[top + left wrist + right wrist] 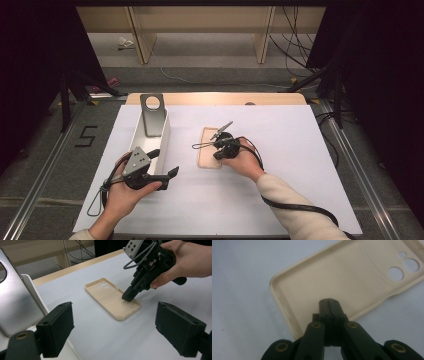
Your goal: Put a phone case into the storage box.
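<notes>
A beige phone case [208, 142] [110, 296] [337, 277] lies hollow side up in the middle of the white table sheet. My right gripper [218, 155] [128, 297] [329, 301] is shut, with nothing between its jaws. Its tip rests inside the case, near the end away from the camera holes. A grey phone [152, 117] [17, 307] leans upright at the far end of a long white box [165, 137] [40, 300]. My left gripper [164, 162] [117, 332] is open and holds nothing, beside the box's near end and pointing toward the case.
The white sheet [280, 150] has free room to the right of the case and along the front. A wooden table edge [215, 98] runs along the back. Cables trail from both grippers, and dark curtains stand at both sides.
</notes>
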Available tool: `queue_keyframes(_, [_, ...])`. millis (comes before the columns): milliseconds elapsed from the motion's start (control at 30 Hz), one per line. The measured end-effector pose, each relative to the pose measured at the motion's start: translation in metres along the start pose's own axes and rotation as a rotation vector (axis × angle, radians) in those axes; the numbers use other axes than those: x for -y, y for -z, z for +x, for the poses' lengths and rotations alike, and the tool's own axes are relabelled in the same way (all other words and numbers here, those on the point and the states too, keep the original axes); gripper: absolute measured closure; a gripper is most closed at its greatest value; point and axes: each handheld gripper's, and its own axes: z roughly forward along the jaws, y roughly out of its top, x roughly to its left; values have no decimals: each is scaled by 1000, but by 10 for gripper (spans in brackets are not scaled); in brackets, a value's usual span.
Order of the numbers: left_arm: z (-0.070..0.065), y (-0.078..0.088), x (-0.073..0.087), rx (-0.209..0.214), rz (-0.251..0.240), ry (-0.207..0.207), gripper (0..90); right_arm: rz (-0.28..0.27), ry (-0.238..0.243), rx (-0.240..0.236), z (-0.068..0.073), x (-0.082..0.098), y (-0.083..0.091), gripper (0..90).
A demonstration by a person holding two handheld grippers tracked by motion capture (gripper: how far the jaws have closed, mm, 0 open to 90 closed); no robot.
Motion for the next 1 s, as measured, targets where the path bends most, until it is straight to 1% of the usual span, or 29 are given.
queue_keyframes(67, [0, 0, 0, 0, 0, 1, 146, 0, 2, 1, -1, 0, 0, 900])
queue_keyframes(400, [1, 0, 0, -4, 3, 3, 147, -1, -17, 12, -4, 4, 2, 900])
queue_keyframes(700, [4, 2, 1, -6, 11, -1, 145, -1, -14, 16, -4, 4, 3, 895])
queue_keyframes(833, [4, 3, 1, -4, 17, -6, 141, -3, -15, 18, -4, 4, 3, 872])
queue_keyframes(1000, [5, 3, 3, -7, 28, -10, 133, -19, -17, 17, -3, 3, 6, 802])
